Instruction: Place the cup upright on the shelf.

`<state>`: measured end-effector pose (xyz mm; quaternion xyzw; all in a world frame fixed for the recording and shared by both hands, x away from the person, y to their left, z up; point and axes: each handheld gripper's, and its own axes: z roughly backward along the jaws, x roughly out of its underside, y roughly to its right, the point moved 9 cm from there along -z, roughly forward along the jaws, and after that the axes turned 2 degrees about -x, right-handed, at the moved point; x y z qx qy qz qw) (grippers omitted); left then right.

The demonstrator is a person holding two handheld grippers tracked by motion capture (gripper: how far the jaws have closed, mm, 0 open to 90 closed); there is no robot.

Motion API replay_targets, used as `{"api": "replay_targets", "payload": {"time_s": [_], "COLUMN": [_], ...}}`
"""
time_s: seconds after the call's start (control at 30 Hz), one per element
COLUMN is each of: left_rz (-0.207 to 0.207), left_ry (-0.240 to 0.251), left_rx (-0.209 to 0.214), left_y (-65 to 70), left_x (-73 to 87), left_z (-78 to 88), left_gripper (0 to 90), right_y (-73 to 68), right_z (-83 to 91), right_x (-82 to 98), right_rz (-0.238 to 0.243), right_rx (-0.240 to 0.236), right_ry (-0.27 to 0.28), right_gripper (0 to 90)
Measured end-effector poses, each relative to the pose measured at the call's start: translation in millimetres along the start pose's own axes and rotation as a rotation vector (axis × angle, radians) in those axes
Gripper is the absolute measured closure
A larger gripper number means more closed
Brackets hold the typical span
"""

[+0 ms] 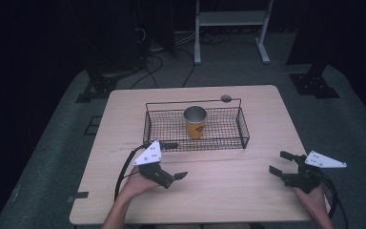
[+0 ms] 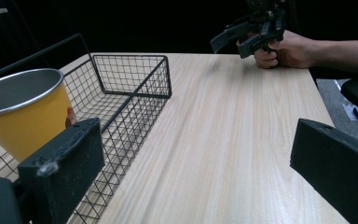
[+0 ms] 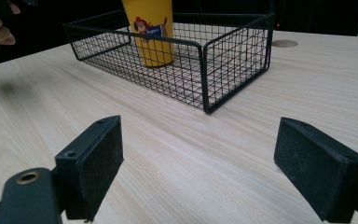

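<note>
A black wire basket (image 1: 244, 128) sits on the far middle of the wooden table (image 1: 219, 191). A yellow cup (image 1: 195, 123) with a metal rim stands upright inside it. My left gripper (image 1: 175, 161) is open just in front of the basket's near left corner, with nothing between its jaws. My right gripper (image 1: 279, 162) is open near the table's right front, also holding nothing. In the left gripper view the cup (image 2: 25, 112) and basket (image 2: 135, 74) are close on the left. In the right gripper view the basket (image 3: 233, 60) and cup (image 3: 154, 28) lie ahead.
A round grommet (image 1: 226, 98) is set in the table behind the basket, next to its raised wire handle (image 1: 190, 101). A white stand (image 1: 231, 28) and cables (image 1: 152, 67) are on the floor beyond the table. Bare tabletop lies between the two grippers.
</note>
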<state>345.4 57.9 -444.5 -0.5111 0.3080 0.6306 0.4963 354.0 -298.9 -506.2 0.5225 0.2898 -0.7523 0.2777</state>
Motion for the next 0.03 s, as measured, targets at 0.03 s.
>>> {"api": "replay_targets", "payload": {"time_s": [0.03], "left_rz": [0.0], "left_ry": [0.0], "left_rx": [0.0], "left_y": [0.0], "left_x": [0.0], "left_z": [0.0], "left_gripper": [2.1], "right_y": [0.0], "right_z": [0.0], "right_x": [0.0], "right_rz": [0.0], "right_rx": [0.0], "right_ry": [0.0], "right_gripper": [14.5]}}
